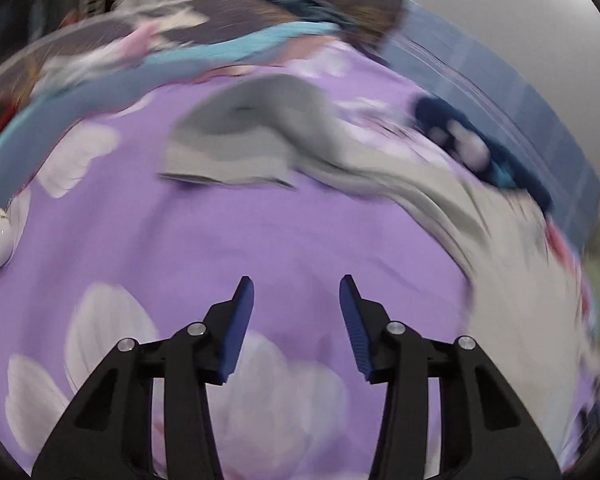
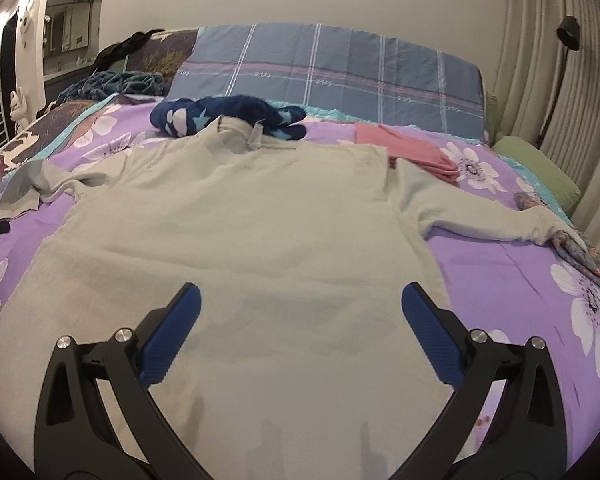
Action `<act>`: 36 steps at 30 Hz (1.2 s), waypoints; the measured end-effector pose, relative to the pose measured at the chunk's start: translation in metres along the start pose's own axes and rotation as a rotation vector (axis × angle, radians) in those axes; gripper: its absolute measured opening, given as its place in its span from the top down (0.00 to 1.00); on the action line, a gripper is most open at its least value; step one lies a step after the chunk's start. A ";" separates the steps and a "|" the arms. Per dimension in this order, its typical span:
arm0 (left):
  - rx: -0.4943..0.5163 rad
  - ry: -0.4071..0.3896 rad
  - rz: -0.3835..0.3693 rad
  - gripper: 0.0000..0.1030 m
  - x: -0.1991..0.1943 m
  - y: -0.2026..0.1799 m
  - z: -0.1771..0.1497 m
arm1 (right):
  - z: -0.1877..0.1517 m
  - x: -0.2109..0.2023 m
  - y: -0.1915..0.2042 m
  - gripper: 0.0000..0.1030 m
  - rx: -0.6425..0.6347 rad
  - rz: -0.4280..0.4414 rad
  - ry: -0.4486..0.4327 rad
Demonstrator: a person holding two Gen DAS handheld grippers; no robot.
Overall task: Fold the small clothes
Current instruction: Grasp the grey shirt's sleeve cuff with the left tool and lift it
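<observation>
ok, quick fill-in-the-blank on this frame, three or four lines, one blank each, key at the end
1. The pale long-sleeved top lies spread flat on a floral bedsheet whose base colour is ____.
2. The navy garment with pale stars sits just beyond the top's ____.
3. The folded pink garment lies to the ____ of the collar in the right wrist view.
4. The right tool hovers over the top with its jaws ____.

Missing words: purple; collar; right; open
</observation>
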State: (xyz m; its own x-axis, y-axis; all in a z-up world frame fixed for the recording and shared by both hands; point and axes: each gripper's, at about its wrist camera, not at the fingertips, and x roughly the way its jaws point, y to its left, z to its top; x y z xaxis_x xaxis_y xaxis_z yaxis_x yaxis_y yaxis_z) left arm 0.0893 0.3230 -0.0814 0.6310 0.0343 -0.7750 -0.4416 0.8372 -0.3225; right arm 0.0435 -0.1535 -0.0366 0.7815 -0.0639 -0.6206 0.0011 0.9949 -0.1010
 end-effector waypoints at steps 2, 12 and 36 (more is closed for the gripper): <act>-0.079 -0.008 0.004 0.56 0.012 0.024 0.016 | 0.001 0.007 0.007 0.02 -0.014 0.011 0.016; -0.130 -0.116 0.173 0.62 0.051 0.051 0.073 | 0.009 0.031 0.036 0.02 -0.091 0.012 0.048; 0.764 0.035 -0.508 0.71 -0.063 -0.361 0.036 | 0.045 0.039 0.003 0.02 0.001 0.167 0.007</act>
State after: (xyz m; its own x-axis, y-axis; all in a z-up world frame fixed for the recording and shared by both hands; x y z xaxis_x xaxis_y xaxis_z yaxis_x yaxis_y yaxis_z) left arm 0.2319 0.0381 0.1038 0.6088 -0.4424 -0.6586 0.4331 0.8808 -0.1913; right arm 0.1019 -0.1495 -0.0255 0.7664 0.1020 -0.6343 -0.1279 0.9918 0.0050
